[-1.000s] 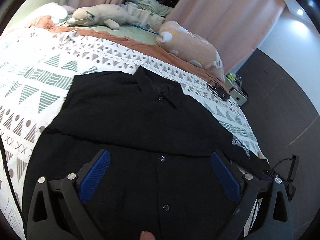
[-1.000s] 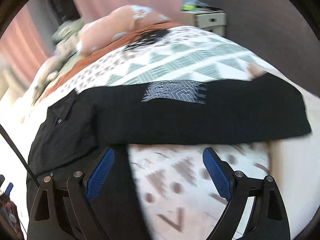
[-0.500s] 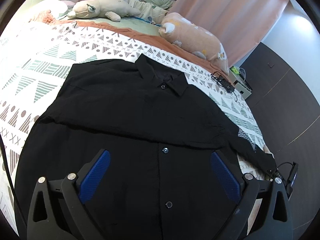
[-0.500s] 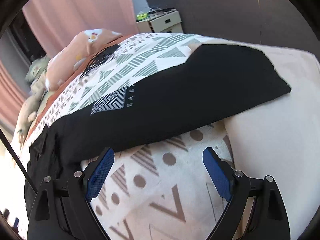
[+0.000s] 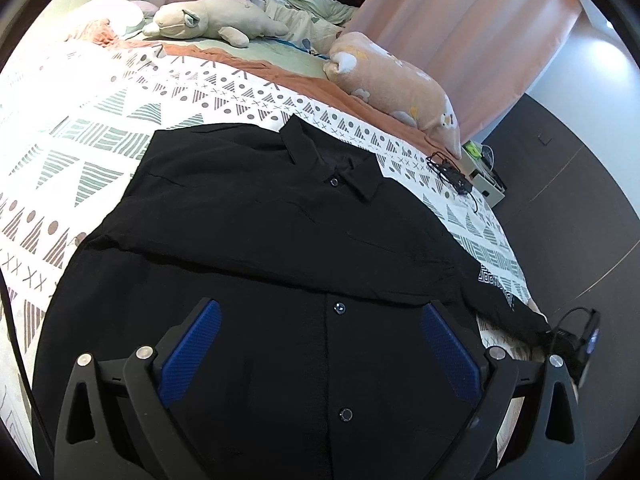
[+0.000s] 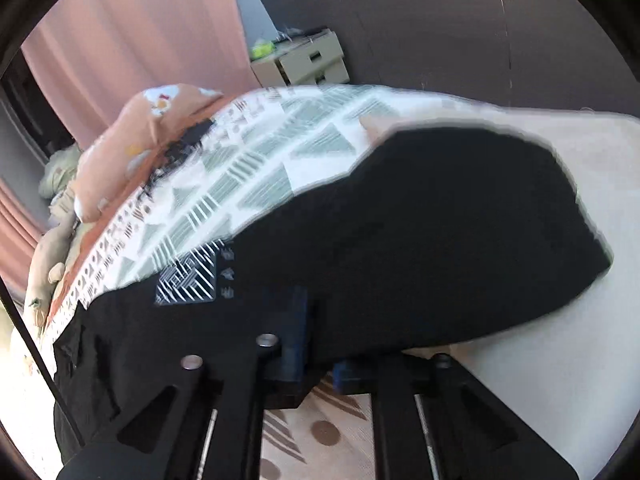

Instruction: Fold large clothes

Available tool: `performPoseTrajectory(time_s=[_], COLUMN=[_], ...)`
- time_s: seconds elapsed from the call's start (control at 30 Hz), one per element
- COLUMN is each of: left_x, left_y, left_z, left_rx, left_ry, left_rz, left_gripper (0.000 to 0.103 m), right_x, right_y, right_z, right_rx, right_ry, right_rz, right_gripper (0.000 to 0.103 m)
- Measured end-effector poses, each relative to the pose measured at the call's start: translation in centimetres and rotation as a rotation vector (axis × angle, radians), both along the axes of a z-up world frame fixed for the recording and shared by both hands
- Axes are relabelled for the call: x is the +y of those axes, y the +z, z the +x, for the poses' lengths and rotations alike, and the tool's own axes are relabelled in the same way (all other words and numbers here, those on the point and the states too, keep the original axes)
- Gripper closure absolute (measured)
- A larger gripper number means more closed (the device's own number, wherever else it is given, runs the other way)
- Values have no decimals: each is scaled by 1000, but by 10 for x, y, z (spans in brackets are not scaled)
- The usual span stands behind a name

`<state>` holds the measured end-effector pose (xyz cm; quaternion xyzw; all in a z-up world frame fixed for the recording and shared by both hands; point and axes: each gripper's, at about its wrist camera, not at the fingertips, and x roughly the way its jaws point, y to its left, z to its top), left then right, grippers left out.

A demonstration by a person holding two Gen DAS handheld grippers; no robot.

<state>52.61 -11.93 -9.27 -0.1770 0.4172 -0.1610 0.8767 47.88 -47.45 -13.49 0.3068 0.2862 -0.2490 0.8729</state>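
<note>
Two tongs: left tongs [image 5: 320,354] gape over the black shirt [image 5: 280,232]; right tongs [image 6: 316,344] have just clenched its sleeve [image 6: 460,248] at lower centre

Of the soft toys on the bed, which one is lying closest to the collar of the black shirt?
The pink plush toy, patterned with small white and yellow shapes, right of the shirt's collar. The pale beige one lies farther back, near the head of the bed.

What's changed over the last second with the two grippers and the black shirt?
The right hand-held gripper moved in on the sleeve, and its jaws have just been closing, now pinching the sleeve's lower edge. The left hand-held gripper is still open above the black shirt, holding nothing. The shirt still lies flat on the patterned bedspread.
</note>
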Motion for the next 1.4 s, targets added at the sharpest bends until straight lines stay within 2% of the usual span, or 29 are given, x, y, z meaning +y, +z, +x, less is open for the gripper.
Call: performPoseTrajectory(time_s=[0.27,0.43,0.57,0.7,0.83,1.1,1.27,1.4], left_x=[19,39,56,75,92,124,135,141], left_y=[10,22,32,38,42,44,39,32], left_z=[0,-5,-9,-12,-11,-15,-14,-12], left_rx=[-18,-48,-70,-79,-67,-69,-49,-25], left_ry=[39,65,98,137,153,204,229,251], left_rz=[-17,-44,-61,-90,-70,-99,-114,-122], left_gripper=[1,1,1,1,1,1,1,1], right_x=[63,120,170,203,238,258,283,302], right_y=[98,148,173,179,176,167,141,110], right_z=[1,5,10,21,36,75,99,120], right_rx=[-121,-179,-215,-204,-193,-176,-145,-68], right_ry=[127,223,317,380,443,528,589,609], right_rz=[-208,-271,-300,-312,-312,-285,-234,-212], right_gripper=[102,102,102,102,102,102,102,102])
